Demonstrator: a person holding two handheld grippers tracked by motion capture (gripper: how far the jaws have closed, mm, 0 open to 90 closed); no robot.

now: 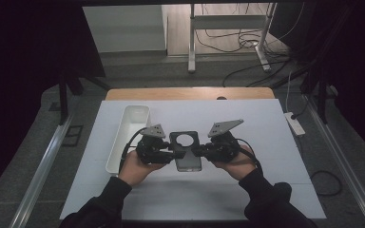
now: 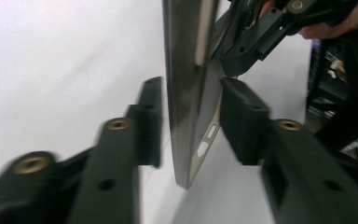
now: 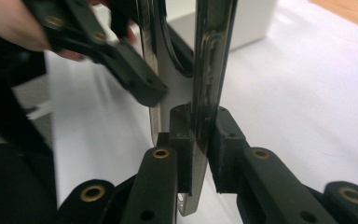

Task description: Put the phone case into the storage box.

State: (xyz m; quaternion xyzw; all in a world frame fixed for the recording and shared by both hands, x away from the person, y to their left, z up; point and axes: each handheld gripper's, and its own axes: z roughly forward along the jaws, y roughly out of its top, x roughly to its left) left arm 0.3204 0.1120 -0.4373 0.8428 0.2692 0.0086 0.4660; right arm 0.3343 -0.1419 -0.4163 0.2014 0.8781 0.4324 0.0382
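A dim room with dark curtains and cables on the floor surrounds a table (image 1: pixel 266 190) covered in white; a long white bin (image 1: pixel 128 135) lies at its left part, just beyond the person's left hand (image 1: pixel 134 167). At the middle, raised between both tools, is a dark phone (image 1: pixel 186 152) with a round ring on its back.

The right gripper (image 3: pixel 198 140) has its jaws shut on the phone's edge, pads pressed to both faces; the left gripper (image 2: pixel 191 121) straddles the opposite edge, one pad touching or nearly so, the other with a clear gap, so it stands partly open and does not yet clamp.

The step in hand looks like a two-tool hold or handover of the phone; next, the left jaws likely need to close squarely before the right lets go, or the slab may tilt.

The high view gives the layout and the ring; the gripper views give the pad contact and the phone's thin edge with its slots; the right gripper view also shows the bin behind.
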